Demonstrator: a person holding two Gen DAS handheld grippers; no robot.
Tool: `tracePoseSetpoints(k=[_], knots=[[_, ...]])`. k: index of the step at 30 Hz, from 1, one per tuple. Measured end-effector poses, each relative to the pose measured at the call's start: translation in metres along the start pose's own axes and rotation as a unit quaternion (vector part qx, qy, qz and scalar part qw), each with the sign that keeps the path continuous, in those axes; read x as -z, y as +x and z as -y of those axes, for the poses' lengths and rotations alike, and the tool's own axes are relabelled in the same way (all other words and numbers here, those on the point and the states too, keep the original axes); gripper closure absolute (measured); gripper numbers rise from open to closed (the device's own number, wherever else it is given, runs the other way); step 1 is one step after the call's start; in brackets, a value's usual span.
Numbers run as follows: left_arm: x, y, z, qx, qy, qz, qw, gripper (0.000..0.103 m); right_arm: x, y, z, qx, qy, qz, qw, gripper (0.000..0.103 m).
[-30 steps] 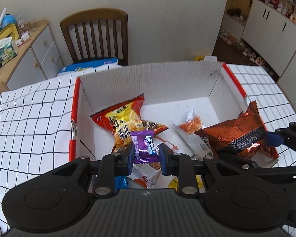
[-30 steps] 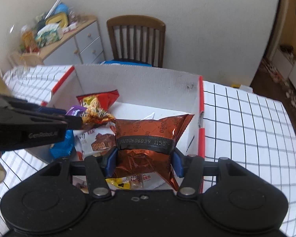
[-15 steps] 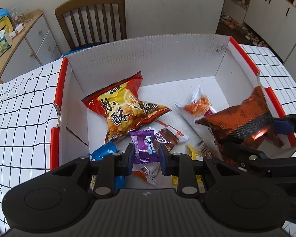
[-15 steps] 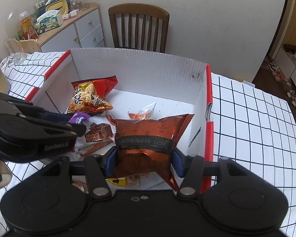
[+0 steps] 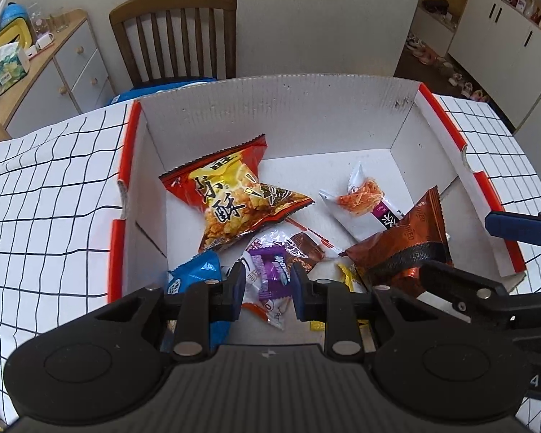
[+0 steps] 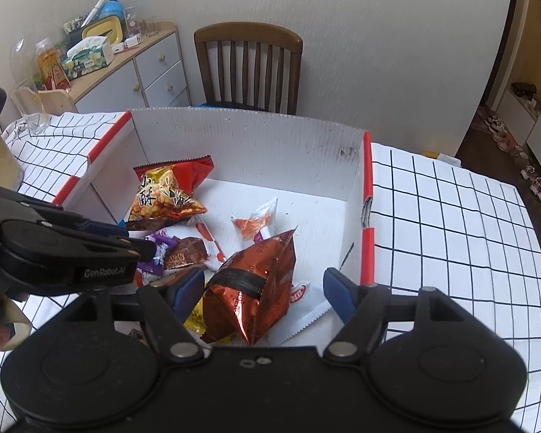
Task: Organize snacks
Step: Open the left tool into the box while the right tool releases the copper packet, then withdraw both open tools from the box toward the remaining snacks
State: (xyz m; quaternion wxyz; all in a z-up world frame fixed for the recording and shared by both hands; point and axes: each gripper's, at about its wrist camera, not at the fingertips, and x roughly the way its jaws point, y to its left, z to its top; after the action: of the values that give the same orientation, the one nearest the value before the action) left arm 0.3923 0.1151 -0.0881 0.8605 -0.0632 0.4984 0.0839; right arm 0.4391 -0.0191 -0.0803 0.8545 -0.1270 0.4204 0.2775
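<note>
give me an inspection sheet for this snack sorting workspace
surface: table under a white grid cloth
job's things: open cardboard box holding a red-yellow snack bag, a copper foil bag and small packets
clutter: tissue box on the sideboard
grippers: left gripper shut on purple packet inside the box; right gripper open, copper foil bag lying loose between its fingers
cables: nothing seen
surroundings: wooden chair behind the box, white cabinets on the right

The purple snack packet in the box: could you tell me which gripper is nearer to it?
Left. The left gripper straddles the purple packet; the right gripper is open around the copper bag beside it.
</note>
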Motion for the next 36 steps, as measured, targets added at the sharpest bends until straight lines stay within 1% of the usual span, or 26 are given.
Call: tracePoseSetpoints(k=[12, 19, 22, 27, 30, 36], knots=[[0.014, -0.044, -0.006, 0.011, 0.000, 0.036, 0.9993, 0.077, 0.006, -0.030, -0.002, -0.002, 0.015, 0.021, 1.000, 0.027], [0.027, -0.071, -0.004, 0.015, 0.008, 0.061, 0.9980, 0.077, 0.015, -0.051, -0.003, -0.012, 0.027, 0.035, 0.999, 0.025], [0.032, -0.084, -0.004, 0.024, 0.008, 0.070, 0.9972, 0.077, 0.020, -0.060, -0.004, -0.015, 0.033, 0.041, 0.998, 0.025], [0.044, -0.102, -0.002, 0.033, 0.009, 0.082, 0.9960, 0.077, 0.028, -0.075, -0.005, -0.022, 0.044, 0.052, 0.997, 0.023], [0.052, -0.111, -0.002, 0.030, 0.009, 0.092, 0.9953, 0.077, 0.033, -0.085, -0.006, -0.027, 0.047, 0.060, 0.997, 0.022], [0.070, -0.130, -0.006, 0.034, 0.006, 0.106, 0.9937, 0.077, 0.044, -0.103, -0.010, -0.041, 0.060, 0.072, 0.995, 0.021]])
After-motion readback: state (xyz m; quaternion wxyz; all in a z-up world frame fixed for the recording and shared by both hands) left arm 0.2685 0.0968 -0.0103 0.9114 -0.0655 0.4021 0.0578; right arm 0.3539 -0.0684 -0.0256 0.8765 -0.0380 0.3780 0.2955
